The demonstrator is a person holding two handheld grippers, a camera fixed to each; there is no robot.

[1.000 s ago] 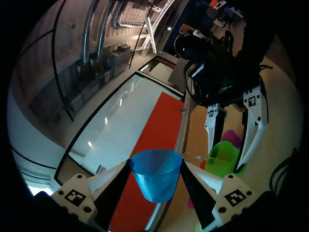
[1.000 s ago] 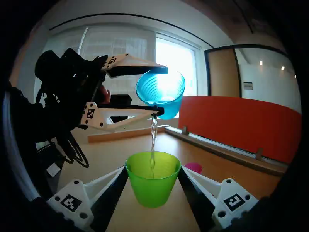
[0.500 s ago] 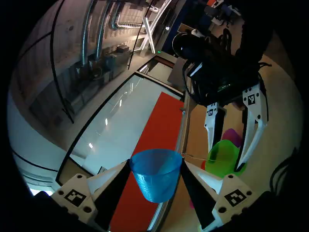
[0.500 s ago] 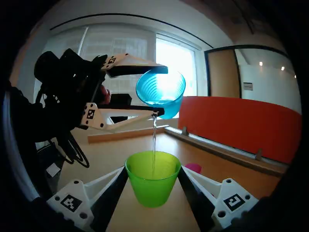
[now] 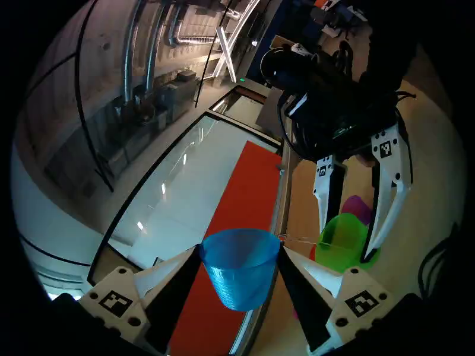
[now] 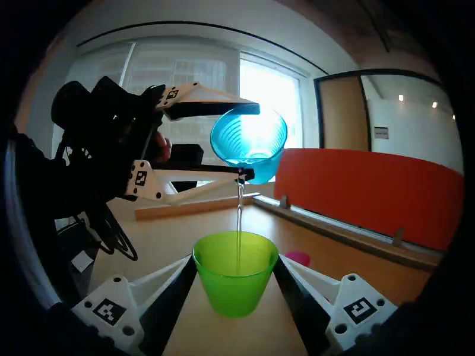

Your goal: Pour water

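- Gripped between both fingers of the left gripper (image 5: 238, 252): blue plastic cup (image 5: 239, 276), held high above the wooden table (image 6: 178, 237), tipped well over with its lip downward.
- Gripped likewise in the right gripper (image 6: 236, 261), fingers narrow against both sides: green plastic cup (image 6: 236, 282), upright, low over the table, straight below the blue lip.
- Seen running from the blue lip into the green mouth: water stream (image 6: 239, 213), unbroken, landing near the centre.
- Compared with a second ago: stream thinned from a wavering ribbon to a straight fine thread; blue cup tipped slightly further; green cup unmoved.
- Left in the blue cup: only a shallow pool against the lower wall, as far as the right gripper view allows.
- Judged from that: pour near its end, most of the water probably across already. Level in the green cup cannot be told through its wall.
- Next, probably: a little more tilt to drain the last, then righting.
- Risk: dribble down the outer blue wall as flow weakens; small pink cup (image 6: 297, 257) just behind the green one, red partition (image 6: 368, 190) beyond, both out of the drop line.
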